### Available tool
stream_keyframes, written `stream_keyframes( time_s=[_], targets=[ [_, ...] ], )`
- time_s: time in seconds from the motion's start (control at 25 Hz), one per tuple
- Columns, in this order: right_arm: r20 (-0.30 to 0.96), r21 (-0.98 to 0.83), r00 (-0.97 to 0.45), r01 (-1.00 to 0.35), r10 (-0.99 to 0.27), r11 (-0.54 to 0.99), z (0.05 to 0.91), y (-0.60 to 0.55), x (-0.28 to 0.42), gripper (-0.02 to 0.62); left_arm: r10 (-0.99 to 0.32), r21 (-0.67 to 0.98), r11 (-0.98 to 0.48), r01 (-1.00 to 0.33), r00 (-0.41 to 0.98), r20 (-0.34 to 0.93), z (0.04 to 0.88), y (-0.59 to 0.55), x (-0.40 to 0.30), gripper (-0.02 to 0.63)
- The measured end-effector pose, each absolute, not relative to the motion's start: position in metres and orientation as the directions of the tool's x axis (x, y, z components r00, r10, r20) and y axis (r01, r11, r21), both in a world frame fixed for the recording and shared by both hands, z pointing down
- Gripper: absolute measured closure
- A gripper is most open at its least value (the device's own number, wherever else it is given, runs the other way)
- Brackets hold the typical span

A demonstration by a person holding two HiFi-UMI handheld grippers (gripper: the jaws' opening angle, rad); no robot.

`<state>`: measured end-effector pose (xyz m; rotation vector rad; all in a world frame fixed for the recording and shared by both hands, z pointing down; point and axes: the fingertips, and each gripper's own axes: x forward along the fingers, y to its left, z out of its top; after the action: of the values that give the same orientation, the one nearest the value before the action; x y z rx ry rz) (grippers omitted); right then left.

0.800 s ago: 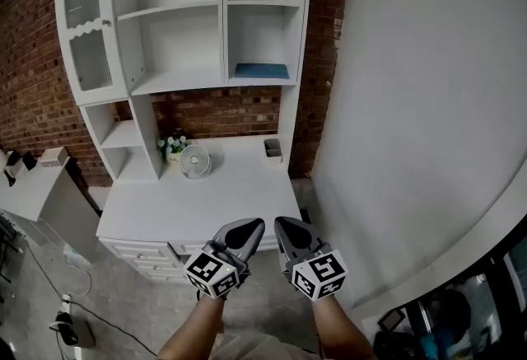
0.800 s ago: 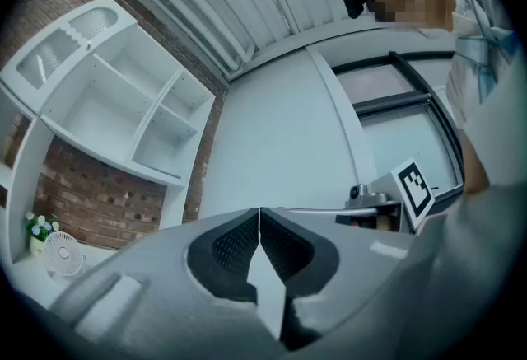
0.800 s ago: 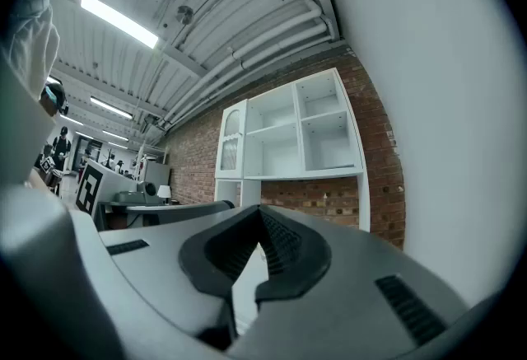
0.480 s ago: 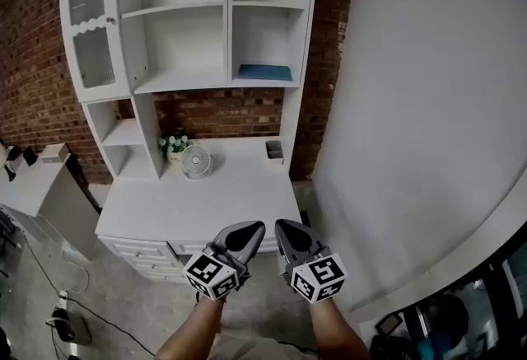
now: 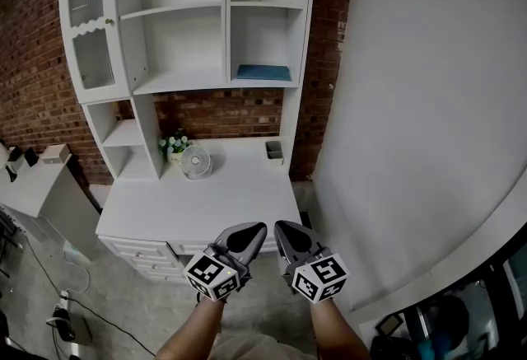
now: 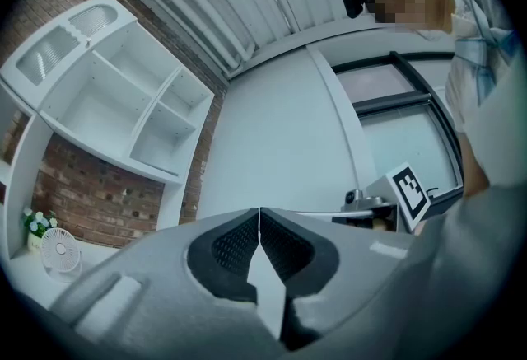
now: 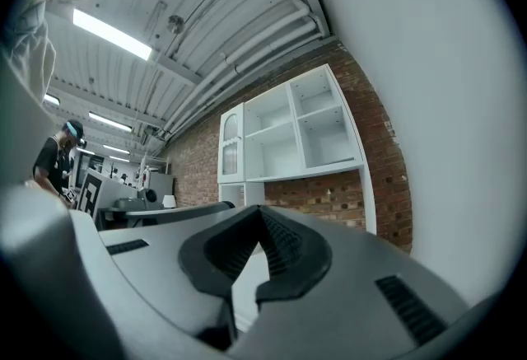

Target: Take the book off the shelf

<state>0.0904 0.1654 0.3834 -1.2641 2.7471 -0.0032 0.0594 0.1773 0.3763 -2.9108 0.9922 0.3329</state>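
Note:
A flat blue book point(image 5: 263, 72) lies on the lowest right compartment of the white shelf unit point(image 5: 189, 21), far ahead in the head view. Both grippers hang low, in front of the desk's near edge and well short of the shelf. My left gripper point(image 5: 251, 233) is shut with nothing between its jaws, and its own view point(image 6: 259, 214) shows the tips touching. Beside it, my right gripper point(image 5: 284, 231) is also shut and empty, its jaws point(image 7: 262, 214) closed toward the shelf unit point(image 7: 292, 132). The book does not show in either gripper view.
On the white desk point(image 5: 198, 202) stand a small white fan point(image 5: 195, 161), a little potted plant point(image 5: 173, 146) and a dark holder point(image 5: 273, 151). A large white wall panel point(image 5: 412, 103) rises at the right. A glass-door cabinet point(image 5: 89, 29) flanks the shelves at left.
The view has shifted slightly; both grippers stay in the same place, shut, side by side.

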Motion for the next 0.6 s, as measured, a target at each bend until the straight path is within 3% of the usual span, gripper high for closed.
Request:
stream_keyframes(
  time_s=[0.6],
  targets=[
    [-0.107,-0.068,-0.659,-0.742,-0.744,0.667,0.389,0.167,0.097,0.578,-0.602,0.022,-0.791,-0.612,0.770,-0.210,0.377,0.178,0.071,0.595]
  ],
)
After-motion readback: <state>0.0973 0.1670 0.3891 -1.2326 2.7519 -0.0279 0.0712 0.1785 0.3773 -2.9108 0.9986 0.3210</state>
